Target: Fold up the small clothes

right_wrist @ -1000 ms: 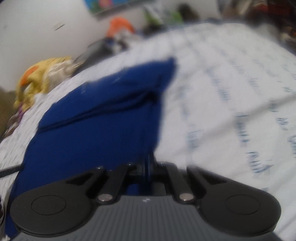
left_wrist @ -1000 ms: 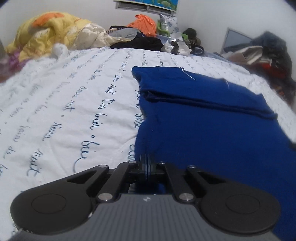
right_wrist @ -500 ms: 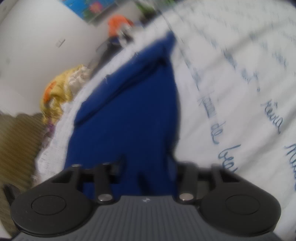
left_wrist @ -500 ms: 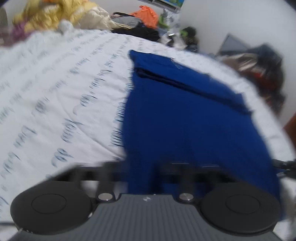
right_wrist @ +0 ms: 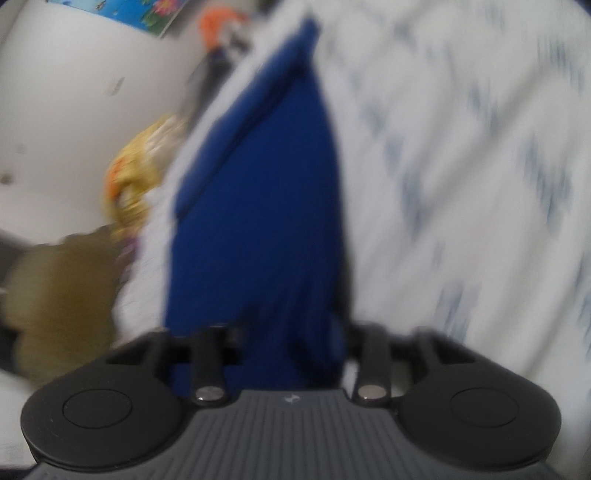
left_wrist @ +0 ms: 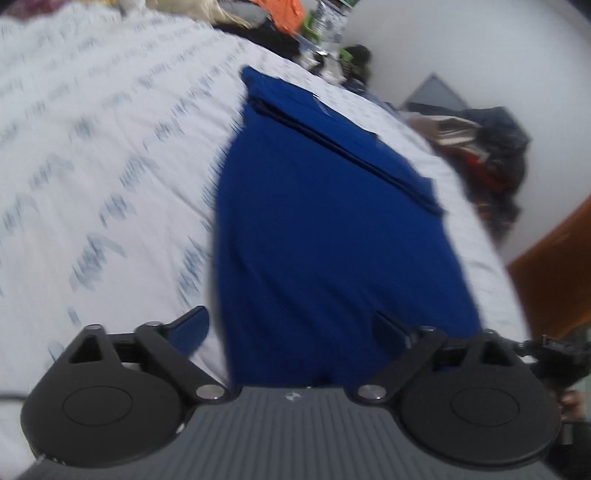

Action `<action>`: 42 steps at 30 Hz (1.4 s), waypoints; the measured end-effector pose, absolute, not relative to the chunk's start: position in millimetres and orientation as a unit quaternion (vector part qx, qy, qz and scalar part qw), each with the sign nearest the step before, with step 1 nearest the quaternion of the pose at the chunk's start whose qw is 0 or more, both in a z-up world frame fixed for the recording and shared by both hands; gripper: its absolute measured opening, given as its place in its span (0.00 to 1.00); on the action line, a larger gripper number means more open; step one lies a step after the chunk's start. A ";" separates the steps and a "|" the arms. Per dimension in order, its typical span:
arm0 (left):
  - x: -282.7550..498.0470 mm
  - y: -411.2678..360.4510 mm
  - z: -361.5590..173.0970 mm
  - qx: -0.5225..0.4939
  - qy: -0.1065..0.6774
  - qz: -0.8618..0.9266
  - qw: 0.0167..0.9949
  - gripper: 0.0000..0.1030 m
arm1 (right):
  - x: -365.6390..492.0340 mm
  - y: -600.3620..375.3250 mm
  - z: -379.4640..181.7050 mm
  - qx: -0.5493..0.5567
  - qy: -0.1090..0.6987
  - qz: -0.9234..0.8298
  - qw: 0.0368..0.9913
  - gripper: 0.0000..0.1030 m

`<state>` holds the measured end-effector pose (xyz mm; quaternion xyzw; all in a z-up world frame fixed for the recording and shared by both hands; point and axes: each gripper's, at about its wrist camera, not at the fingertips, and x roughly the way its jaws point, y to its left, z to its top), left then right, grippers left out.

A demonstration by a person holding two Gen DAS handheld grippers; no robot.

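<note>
A blue garment lies flat on the white printed bedsheet, its far end folded over into a band. My left gripper is open, its fingers spread wide over the garment's near edge; one blue fingertip shows at the left. In the blurred right wrist view the same garment runs away from me. My right gripper is open with its arms spread either side of the cloth's near end. Neither gripper holds the cloth.
A pile of clothes lies at the far end of the bed. More dark clothing is heaped at the right by the wall. A yellow blanket lies at the bed's far left in the right wrist view.
Both grippers were shut a second ago and have opened wide. Both have pulled back and tilted, so the garment now looks longer and lies flat.
</note>
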<state>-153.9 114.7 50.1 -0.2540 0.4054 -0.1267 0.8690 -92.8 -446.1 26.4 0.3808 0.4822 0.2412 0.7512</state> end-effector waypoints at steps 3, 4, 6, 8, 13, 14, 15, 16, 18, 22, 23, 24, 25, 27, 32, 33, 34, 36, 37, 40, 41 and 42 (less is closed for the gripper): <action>-157.1 118.4 41.8 -0.302 0.410 -0.167 0.844 0.92 | -107.6 -441.9 18.8 0.419 0.486 0.274 0.716 0.65; -155.9 120.6 39.1 -0.322 0.413 -0.175 0.834 0.91 | -109.8 -437.8 20.2 0.413 0.489 0.276 0.717 0.65; -148.4 130.5 30.8 -0.376 0.427 -0.192 0.799 0.90 | -108.8 -430.2 21.2 0.407 0.496 0.280 0.714 0.65; -144.1 137.5 23.2 -0.409 0.438 -0.196 0.776 0.81 | -106.7 -425.1 22.3 0.404 0.501 0.282 0.712 0.65; -140.9 136.6 19.9 -0.391 0.458 -0.173 0.779 0.38 | -105.3 -422.5 20.5 0.397 0.498 0.246 0.730 0.29; -139.0 132.2 18.9 -0.376 0.470 -0.166 0.781 0.12 | -103.5 -421.7 16.6 0.387 0.505 0.234 0.735 0.07; -137.1 128.2 17.1 -0.359 0.483 -0.157 0.783 0.07 | -103.6 -421.3 14.6 0.384 0.502 0.231 0.739 0.05; -136.4 124.8 18.9 -0.349 0.482 -0.155 0.789 0.06 | -104.0 -420.7 13.1 0.383 0.499 0.232 0.743 0.05; -140.1 119.5 34.8 -0.301 0.467 -0.140 0.819 0.06 | -104.4 -420.6 23.2 0.356 0.493 0.226 0.761 0.05; -152.7 125.7 55.4 -0.249 0.451 -0.144 0.845 0.06 | -116.7 -443.8 47.6 0.321 0.472 0.213 0.793 0.04; -152.0 123.9 48.1 -0.240 0.463 -0.142 0.841 0.07 | -117.9 -447.4 43.2 0.312 0.482 0.200 0.794 0.04; -150.2 120.8 38.7 -0.234 0.477 -0.134 0.837 0.10 | -119.2 -449.8 33.8 0.306 0.495 0.189 0.791 0.02; -148.9 119.8 34.6 -0.233 0.473 -0.130 0.839 0.10 | -122.2 -452.3 28.0 0.317 0.485 0.200 0.790 0.02; -145.6 114.3 35.5 -0.222 0.472 -0.129 0.844 0.13 | -124.0 -451.5 25.5 0.319 0.476 0.202 0.794 0.03; -134.5 104.4 77.1 -0.107 0.392 -0.067 0.911 0.58 | -106.0 -439.9 60.6 0.257 0.461 0.144 0.837 0.18; -124.1 96.4 86.5 -0.096 0.363 -0.054 0.925 0.71 | -97.6 -433.4 74.5 0.233 0.428 0.130 0.864 0.22; -111.5 84.9 92.5 -0.090 0.338 -0.049 0.936 0.72 | -85.8 -424.9 85.1 0.217 0.396 0.127 0.883 0.23; -74.1 51.1 96.2 -0.082 0.307 -0.072 0.946 0.67 | -49.9 -400.2 95.3 0.205 0.367 0.140 0.897 0.30; -52.9 31.3 91.8 -0.075 0.298 -0.075 0.949 0.65 | -29.4 -383.4 95.2 0.201 0.357 0.147 0.900 0.31; 8.8 -23.9 65.6 -0.030 0.318 -0.069 0.945 0.59 | 29.7 -329.4 78.7 0.175 0.358 0.157 0.904 0.33; 24.6 -40.7 54.2 -0.009 0.328 -0.059 0.943 0.58 | 45.3 -311.2 71.8 0.151 0.369 0.146 0.905 0.33; 34.0 -50.1 43.1 0.003 0.339 -0.055 0.939 0.58 | 58.3 -294.4 61.6 0.122 0.387 0.130 0.905 0.32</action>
